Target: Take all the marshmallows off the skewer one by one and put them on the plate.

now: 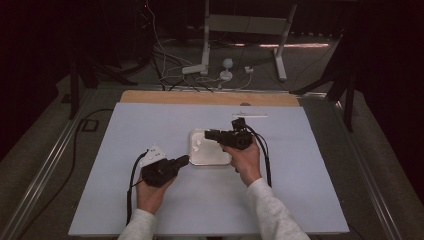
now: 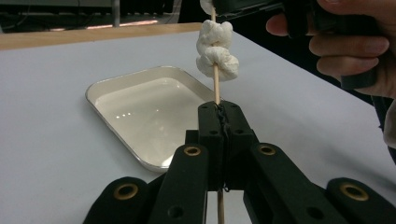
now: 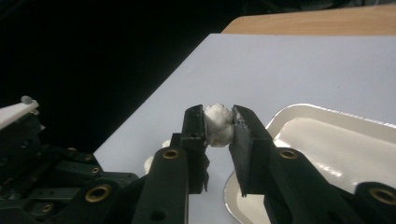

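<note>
My left gripper (image 2: pixel 219 112) is shut on a thin wooden skewer (image 2: pixel 215 86) that stands upright beside the white tray (image 2: pixel 140 107). Two white marshmallows (image 2: pixel 215 51) sit threaded on the stick above the jaws. Higher up, my right gripper (image 3: pixel 219 123) has its pads pressed on a further marshmallow (image 3: pixel 218 128) at the top of the skewer. In the high view the left gripper (image 1: pixel 185 160) is at the tray's (image 1: pixel 212 159) near left corner, and the right gripper (image 1: pixel 207 134) reaches in over its far side. The tray holds nothing.
A pale mat (image 1: pixel 125 130) covers the table, with a wooden strip (image 1: pixel 200 97) along its far edge. Behind the table stand a white frame's legs (image 1: pixel 205 45) and loose cables (image 1: pixel 170 75) on the floor. A small white stick (image 1: pixel 250 116) lies near the mat's far edge.
</note>
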`<state>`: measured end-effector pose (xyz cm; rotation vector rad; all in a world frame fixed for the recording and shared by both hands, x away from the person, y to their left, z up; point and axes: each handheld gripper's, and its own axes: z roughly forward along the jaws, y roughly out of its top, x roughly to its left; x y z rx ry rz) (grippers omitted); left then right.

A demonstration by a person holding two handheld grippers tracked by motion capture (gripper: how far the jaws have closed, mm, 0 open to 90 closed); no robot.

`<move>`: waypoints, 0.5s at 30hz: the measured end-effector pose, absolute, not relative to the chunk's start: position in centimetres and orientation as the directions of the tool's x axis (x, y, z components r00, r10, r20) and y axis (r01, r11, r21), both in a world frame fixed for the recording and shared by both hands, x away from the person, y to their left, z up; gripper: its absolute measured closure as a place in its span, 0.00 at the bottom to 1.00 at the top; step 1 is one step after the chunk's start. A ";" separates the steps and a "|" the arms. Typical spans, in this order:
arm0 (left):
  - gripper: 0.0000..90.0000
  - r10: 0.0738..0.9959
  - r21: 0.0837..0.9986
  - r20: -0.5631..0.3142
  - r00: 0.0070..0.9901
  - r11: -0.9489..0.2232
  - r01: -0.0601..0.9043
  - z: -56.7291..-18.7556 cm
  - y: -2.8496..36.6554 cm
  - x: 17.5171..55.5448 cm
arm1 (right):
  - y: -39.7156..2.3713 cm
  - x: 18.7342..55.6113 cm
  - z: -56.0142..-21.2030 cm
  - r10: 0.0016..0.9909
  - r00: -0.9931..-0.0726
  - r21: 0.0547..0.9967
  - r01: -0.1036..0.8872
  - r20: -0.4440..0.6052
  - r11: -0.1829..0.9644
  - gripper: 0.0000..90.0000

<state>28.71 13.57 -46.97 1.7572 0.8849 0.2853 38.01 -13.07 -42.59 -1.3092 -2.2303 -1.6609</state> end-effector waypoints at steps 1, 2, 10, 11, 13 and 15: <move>1.00 0.684 0.899 -0.226 0.694 -0.129 0.419 -47.0 13.5 28.7 | -13.1 37.9 -42.5 0.587 -0.637 0.760 0.648 0.500 0.056 0.85; 1.00 0.683 0.899 -0.227 0.695 -0.128 0.420 -47.0 13.5 28.7 | -13.1 37.9 -42.4 0.593 -0.638 0.765 0.642 0.492 0.056 0.86; 1.00 0.693 0.896 -0.215 0.688 -0.139 0.421 -46.7 13.6 28.7 | -12.4 37.2 -42.1 0.666 -0.629 0.806 0.588 0.401 0.071 0.90; 1.00 0.696 0.895 -0.215 0.686 -0.140 0.423 -46.7 13.6 28.7 | -12.3 37.2 -42.0 0.674 -0.627 0.809 0.583 0.391 0.073 0.90; 1.00 0.697 0.895 -0.215 0.684 -0.141 0.424 -46.7 13.7 28.7 | -12.2 37.3 -42.0 0.683 -0.626 0.813 0.577 0.376 0.082 0.90; 1.00 0.699 0.892 -0.210 0.683 -0.150 0.427 -46.7 13.7 28.7 | -12.1 37.3 -41.9 0.696 -0.621 0.817 0.571 0.361 0.086 0.91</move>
